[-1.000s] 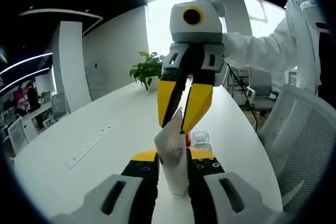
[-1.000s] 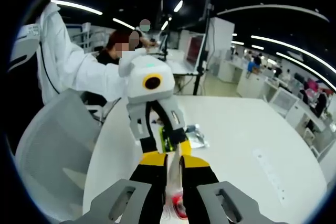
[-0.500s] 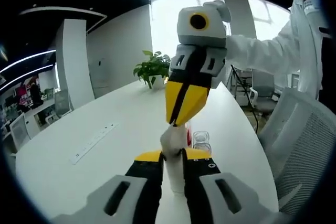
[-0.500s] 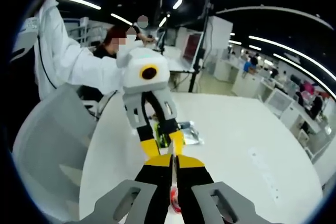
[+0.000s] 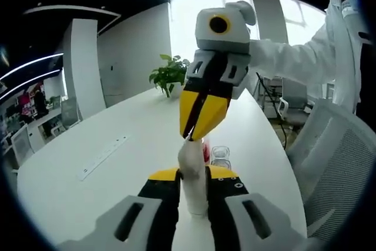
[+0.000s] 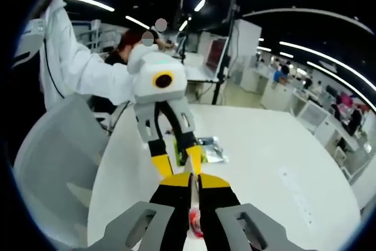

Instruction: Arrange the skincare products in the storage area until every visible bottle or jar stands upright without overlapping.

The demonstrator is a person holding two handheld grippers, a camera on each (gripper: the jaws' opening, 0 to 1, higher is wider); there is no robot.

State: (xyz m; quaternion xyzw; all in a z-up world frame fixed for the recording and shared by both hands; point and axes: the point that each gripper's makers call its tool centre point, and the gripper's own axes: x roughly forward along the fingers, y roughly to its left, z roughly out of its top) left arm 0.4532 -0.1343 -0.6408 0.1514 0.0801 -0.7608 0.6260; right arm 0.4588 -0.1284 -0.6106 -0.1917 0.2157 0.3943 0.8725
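Tube (image 5: 192, 174), soft and light by its look, stands clamped low in the left gripper (image 5: 194, 187) near the table's (image 5: 117, 168) right edge, while the right gripper (image 5: 200, 126) pinches its crimped top, probably the firmest hold.

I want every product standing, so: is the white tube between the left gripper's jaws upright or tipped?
Upright: the tube stands between the left gripper jaws, its crimped top pinched by the right gripper.

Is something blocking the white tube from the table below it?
Nothing visible does. The left tool holds the white tube upright over bare white table; the clear glass jar stands further back.
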